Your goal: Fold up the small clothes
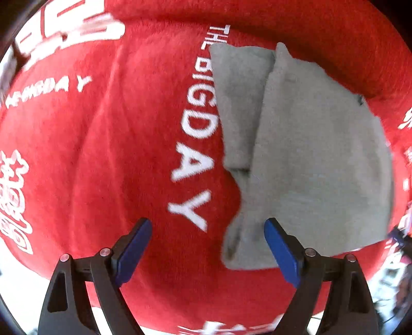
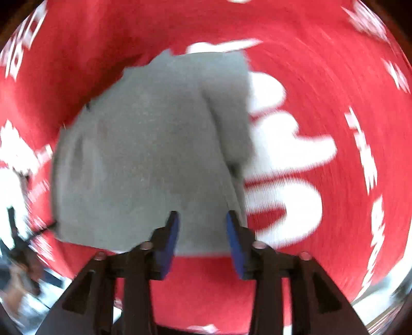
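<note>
A small grey garment (image 1: 303, 154) lies folded on a red blanket (image 1: 103, 144) printed with white lettering. In the left wrist view it fills the right half, with a folded flap along its left side. My left gripper (image 1: 208, 226) hovers above the blanket with its blue pads wide apart and nothing between them; its right finger (image 1: 280, 244) is over the garment's lower left corner. In the right wrist view the grey garment (image 2: 144, 159) spreads across the centre. My right gripper (image 2: 202, 219) stands open above the garment's near edge, pads off the cloth.
The red blanket (image 2: 322, 103) covers nearly the whole surface in both views, with big white characters (image 2: 280, 159) right of the garment. A raised red fold (image 1: 283, 20) runs along the far side. Blurred floor and clutter (image 2: 20, 270) show past the blanket's left edge.
</note>
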Demonstrator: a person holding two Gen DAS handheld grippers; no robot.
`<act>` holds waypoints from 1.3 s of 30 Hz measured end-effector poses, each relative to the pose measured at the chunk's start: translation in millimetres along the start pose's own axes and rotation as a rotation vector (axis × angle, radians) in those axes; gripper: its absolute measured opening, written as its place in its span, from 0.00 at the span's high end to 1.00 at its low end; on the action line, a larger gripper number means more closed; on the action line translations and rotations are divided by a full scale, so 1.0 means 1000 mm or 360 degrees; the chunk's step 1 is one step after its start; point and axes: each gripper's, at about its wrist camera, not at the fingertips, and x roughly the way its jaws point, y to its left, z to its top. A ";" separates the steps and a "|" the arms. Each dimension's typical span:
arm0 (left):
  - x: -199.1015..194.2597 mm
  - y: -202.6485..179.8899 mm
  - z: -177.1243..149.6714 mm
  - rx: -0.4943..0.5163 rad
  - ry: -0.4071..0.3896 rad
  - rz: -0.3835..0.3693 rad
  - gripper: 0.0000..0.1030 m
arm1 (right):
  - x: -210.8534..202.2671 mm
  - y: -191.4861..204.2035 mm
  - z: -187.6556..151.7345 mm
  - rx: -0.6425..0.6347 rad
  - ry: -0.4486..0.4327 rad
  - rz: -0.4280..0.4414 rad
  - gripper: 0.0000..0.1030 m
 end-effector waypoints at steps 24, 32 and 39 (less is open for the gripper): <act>-0.050 -0.028 -0.030 0.0240 -0.0219 0.0072 0.91 | -0.009 -0.020 0.011 0.0319 -0.0037 -0.0148 0.82; -0.031 -0.077 0.038 0.0325 -0.0305 0.0098 0.91 | 0.008 0.058 0.066 -0.0101 -0.0122 -0.0059 0.82; 0.002 -0.069 0.060 0.0198 -0.0195 0.0138 0.91 | 0.041 0.040 0.085 -0.0112 -0.0021 -0.0063 0.93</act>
